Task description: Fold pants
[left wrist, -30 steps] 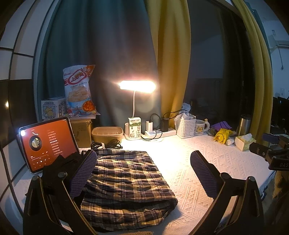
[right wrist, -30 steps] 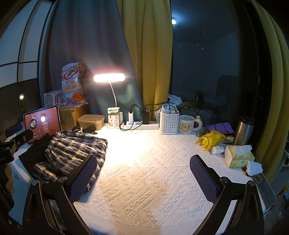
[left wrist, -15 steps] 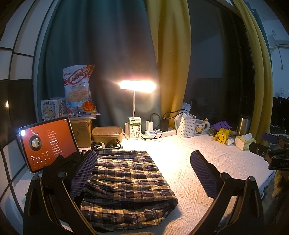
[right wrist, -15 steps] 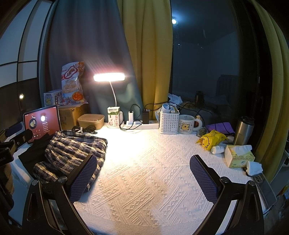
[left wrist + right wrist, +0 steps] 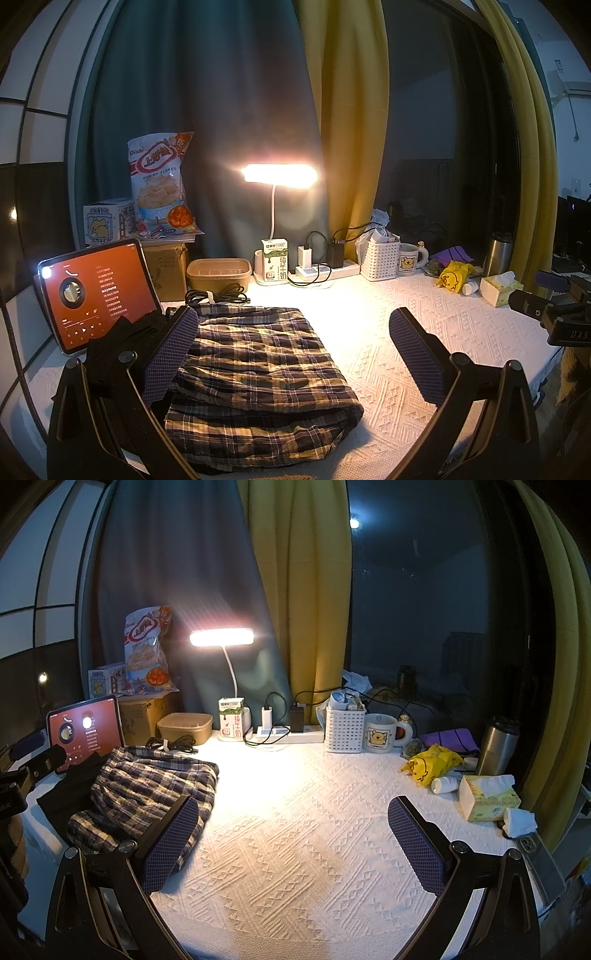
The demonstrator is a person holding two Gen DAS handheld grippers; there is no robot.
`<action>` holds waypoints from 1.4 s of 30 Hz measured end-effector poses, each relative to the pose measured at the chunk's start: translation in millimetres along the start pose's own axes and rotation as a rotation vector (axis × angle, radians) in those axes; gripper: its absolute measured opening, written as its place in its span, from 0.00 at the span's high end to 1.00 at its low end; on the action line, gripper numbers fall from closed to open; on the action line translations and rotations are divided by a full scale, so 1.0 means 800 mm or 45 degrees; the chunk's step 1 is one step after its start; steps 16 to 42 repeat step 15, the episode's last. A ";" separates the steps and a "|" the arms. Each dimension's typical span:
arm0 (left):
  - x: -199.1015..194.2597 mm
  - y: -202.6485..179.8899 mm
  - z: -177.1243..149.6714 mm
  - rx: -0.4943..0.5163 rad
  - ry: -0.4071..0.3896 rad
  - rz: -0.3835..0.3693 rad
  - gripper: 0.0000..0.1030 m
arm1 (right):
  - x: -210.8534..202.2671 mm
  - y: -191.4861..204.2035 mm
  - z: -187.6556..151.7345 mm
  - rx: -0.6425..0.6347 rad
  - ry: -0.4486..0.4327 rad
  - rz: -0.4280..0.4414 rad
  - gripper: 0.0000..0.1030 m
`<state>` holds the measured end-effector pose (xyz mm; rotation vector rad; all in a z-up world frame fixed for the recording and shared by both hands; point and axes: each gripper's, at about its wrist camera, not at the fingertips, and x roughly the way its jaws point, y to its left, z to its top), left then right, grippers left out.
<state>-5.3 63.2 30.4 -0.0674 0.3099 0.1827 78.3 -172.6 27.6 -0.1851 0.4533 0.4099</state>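
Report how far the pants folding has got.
Looks done: the plaid pants lie in a compact layered bundle on the white textured cover, beside a dark garment. In hand: nothing; the left gripper and right gripper are both open and empty. Left: at most tidying the bundle's slightly uneven edges.

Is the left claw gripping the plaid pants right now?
No, the left claw is open, its pads spread wide above the folded plaid pants, which lie flat on the white cover.
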 end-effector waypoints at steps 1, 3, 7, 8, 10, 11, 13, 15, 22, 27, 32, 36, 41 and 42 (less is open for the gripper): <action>0.000 0.001 0.000 0.001 0.000 -0.001 0.01 | -0.001 0.000 0.000 0.000 -0.001 0.000 0.00; 0.000 0.001 0.000 0.001 0.000 -0.003 0.01 | 0.001 0.001 0.000 0.002 0.001 -0.001 0.00; 0.000 0.000 0.000 0.001 0.000 -0.003 0.01 | 0.000 0.000 0.000 0.002 0.001 -0.001 0.00; 0.000 0.000 0.000 0.001 0.000 -0.002 0.01 | 0.000 0.000 0.000 0.001 0.001 -0.001 0.00; 0.000 -0.001 0.000 0.001 -0.001 -0.002 0.01 | 0.001 0.000 0.000 0.001 0.001 -0.001 0.00; -0.001 -0.001 0.000 0.003 -0.002 -0.004 0.01 | 0.000 0.000 0.000 0.001 0.001 0.000 0.00; -0.001 0.000 0.001 0.009 -0.006 -0.012 0.01 | 0.000 0.001 0.001 0.001 0.002 -0.001 0.00; -0.001 0.001 0.002 0.011 -0.014 -0.016 0.01 | 0.000 0.001 0.001 0.001 0.002 -0.001 0.00; -0.001 0.001 0.002 0.011 -0.014 -0.016 0.01 | 0.000 0.001 0.001 0.001 0.002 -0.001 0.00; -0.001 0.001 0.002 0.011 -0.014 -0.016 0.01 | 0.000 0.001 0.001 0.001 0.002 -0.001 0.00; -0.001 0.001 0.002 0.011 -0.014 -0.016 0.01 | 0.000 0.001 0.001 0.001 0.002 -0.001 0.00; -0.001 0.001 0.002 0.011 -0.014 -0.016 0.01 | 0.000 0.001 0.001 0.001 0.002 -0.001 0.00; -0.001 0.001 0.002 0.011 -0.014 -0.016 0.01 | 0.000 0.001 0.001 0.001 0.002 -0.001 0.00; -0.001 0.001 0.002 0.011 -0.014 -0.016 0.01 | 0.000 0.001 0.001 0.001 0.002 -0.001 0.00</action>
